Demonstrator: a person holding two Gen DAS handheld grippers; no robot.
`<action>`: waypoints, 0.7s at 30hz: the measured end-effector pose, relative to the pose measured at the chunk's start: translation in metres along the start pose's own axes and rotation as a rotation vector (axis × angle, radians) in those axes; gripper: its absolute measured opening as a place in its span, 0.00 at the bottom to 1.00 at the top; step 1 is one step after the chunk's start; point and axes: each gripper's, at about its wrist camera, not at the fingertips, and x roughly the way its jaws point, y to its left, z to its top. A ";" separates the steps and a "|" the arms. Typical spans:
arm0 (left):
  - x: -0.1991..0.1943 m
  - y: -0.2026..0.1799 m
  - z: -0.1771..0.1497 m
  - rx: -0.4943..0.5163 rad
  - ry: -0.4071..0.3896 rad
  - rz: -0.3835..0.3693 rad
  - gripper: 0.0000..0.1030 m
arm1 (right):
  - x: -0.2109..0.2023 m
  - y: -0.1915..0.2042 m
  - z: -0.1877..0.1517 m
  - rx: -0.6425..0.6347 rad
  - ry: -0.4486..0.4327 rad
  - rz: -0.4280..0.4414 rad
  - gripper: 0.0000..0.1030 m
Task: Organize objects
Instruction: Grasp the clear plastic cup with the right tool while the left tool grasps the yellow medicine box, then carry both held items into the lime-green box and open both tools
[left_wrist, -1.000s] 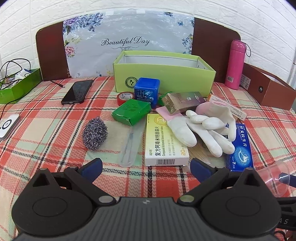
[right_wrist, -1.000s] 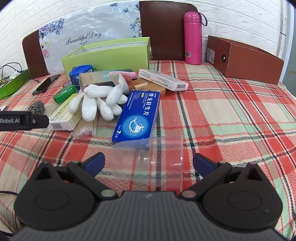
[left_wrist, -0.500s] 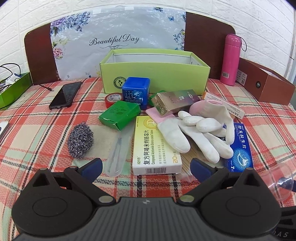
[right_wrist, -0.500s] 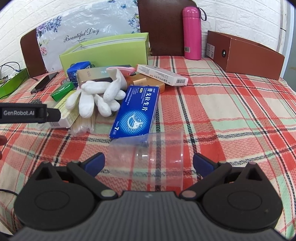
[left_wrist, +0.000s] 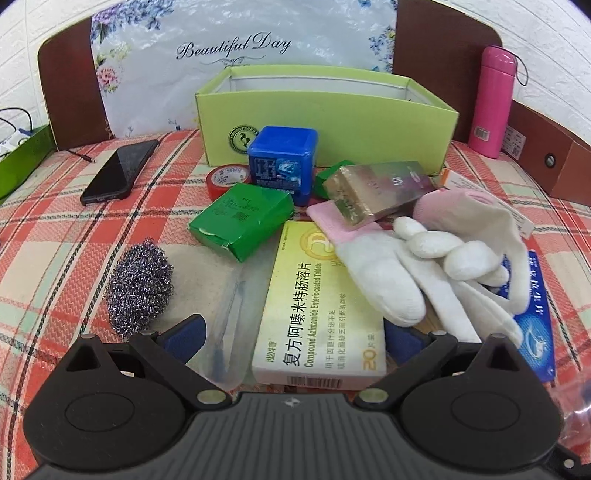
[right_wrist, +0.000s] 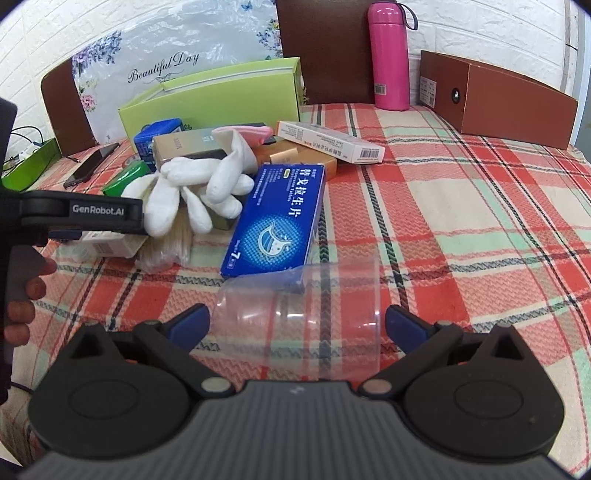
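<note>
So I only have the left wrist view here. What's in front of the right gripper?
Observer: A clear plastic cup lies on its side within the open right gripper, not clamped.
Operator: Which way does its mouth face?
Observer: Toward that gripper's right side, with the base toward its left.
Operator: Anything hidden behind the white gloves?
Observer: An orange-gold box, lying between the blue tablet box and a white barcoded carton.
</note>
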 end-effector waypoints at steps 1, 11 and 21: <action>0.002 0.002 -0.001 -0.008 0.006 -0.003 0.99 | 0.001 0.000 0.000 -0.002 -0.002 -0.001 1.00; 0.001 0.012 -0.009 -0.019 -0.033 -0.079 0.96 | 0.003 0.005 0.007 -0.070 -0.035 0.038 0.87; -0.040 0.020 -0.004 0.044 -0.101 -0.169 0.70 | -0.024 0.011 0.050 -0.186 -0.178 0.145 0.87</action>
